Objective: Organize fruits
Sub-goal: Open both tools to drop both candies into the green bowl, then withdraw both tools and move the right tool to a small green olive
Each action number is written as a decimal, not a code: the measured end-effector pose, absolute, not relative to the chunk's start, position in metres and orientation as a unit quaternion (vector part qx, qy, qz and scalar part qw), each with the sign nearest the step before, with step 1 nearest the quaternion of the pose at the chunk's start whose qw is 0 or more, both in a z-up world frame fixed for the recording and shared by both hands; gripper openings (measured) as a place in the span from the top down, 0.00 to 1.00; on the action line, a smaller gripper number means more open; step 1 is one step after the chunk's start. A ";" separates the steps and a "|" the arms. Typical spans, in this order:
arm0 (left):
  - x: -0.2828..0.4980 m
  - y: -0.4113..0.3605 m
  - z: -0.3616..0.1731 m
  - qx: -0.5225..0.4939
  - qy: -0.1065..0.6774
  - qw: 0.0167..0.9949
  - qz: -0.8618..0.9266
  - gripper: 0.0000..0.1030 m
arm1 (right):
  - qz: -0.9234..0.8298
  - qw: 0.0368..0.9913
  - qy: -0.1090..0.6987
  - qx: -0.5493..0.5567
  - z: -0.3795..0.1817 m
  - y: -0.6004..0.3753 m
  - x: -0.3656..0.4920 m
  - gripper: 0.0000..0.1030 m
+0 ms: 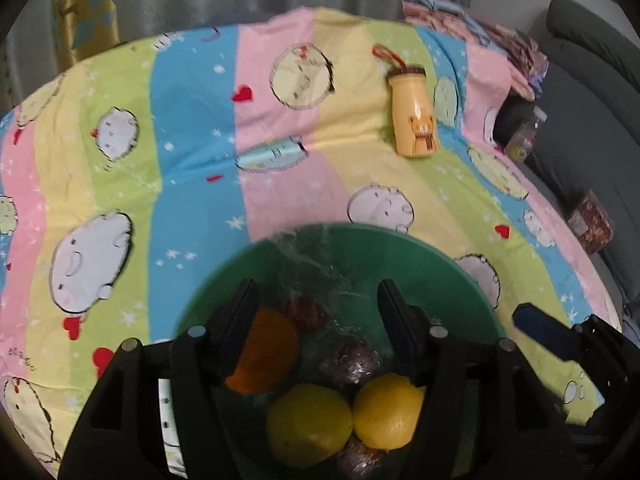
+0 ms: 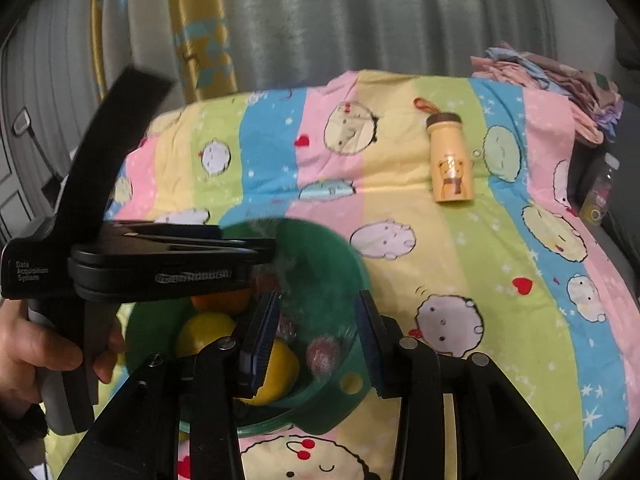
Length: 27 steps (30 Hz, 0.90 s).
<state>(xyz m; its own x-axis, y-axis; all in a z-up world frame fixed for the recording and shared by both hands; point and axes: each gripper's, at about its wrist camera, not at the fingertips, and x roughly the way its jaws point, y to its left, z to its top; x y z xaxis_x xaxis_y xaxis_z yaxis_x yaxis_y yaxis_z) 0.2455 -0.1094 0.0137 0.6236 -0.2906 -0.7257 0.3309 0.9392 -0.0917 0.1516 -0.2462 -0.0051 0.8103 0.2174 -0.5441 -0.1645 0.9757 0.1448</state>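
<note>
Two smooth yellow lemons point(image 1: 310, 426), a round orange point(image 1: 266, 354) and small dark fruits in crinkly clear wrap point(image 1: 356, 360) lie in the green plastic bowl point(image 1: 440, 276) on the striped cartoon bedsheet point(image 1: 192, 128). The left gripper point(image 1: 318, 298) and right gripper point(image 2: 318, 314) hover above, fingers spread, empty. Lemons look firm and slippery: grip across the middle; the wrapped fruits likely bruise.

A soft, matt cotton-like cloth point(image 1: 200, 128), printed with pastel stripes, is being shown lying slightly wrinkled. A smooth green plastic bowl point(image 1: 440, 264) is being seen on it, with crinkly, glossy clear film point(image 1: 304, 256) catching light inside. Two lemons point(image 1: 388, 412) with dimpled, faintly shiny skin are being shown. Far right, a smooth satin-finished yellow bottle point(image 1: 414, 120) is being seen. Matt black plastic is forming the left gripper point(image 1: 316, 320).
</note>
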 end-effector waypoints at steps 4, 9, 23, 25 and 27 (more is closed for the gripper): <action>0.232 -0.087 0.033 0.007 0.375 0.913 -0.163 0.37 | 0.100 0.954 0.271 0.086 0.007 -0.268 0.144 0.61; 0.210 -0.055 0.048 -0.025 0.355 0.923 -0.149 0.36 | 0.091 0.954 0.246 0.145 0.017 -0.301 0.132 0.46; 0.148 0.020 0.031 -0.082 0.372 0.920 -0.090 0.30 | 0.158 0.944 0.243 0.159 0.029 -0.282 0.114 0.37; 0.140 0.031 0.024 -0.096 0.376 0.918 -0.085 0.30 | 0.170 0.942 0.246 0.151 0.029 -0.274 0.112 0.37; 0.133 0.041 0.017 -0.107 0.380 0.915 -0.078 0.30 | 0.181 0.942 0.248 0.138 0.030 -0.263 0.108 0.37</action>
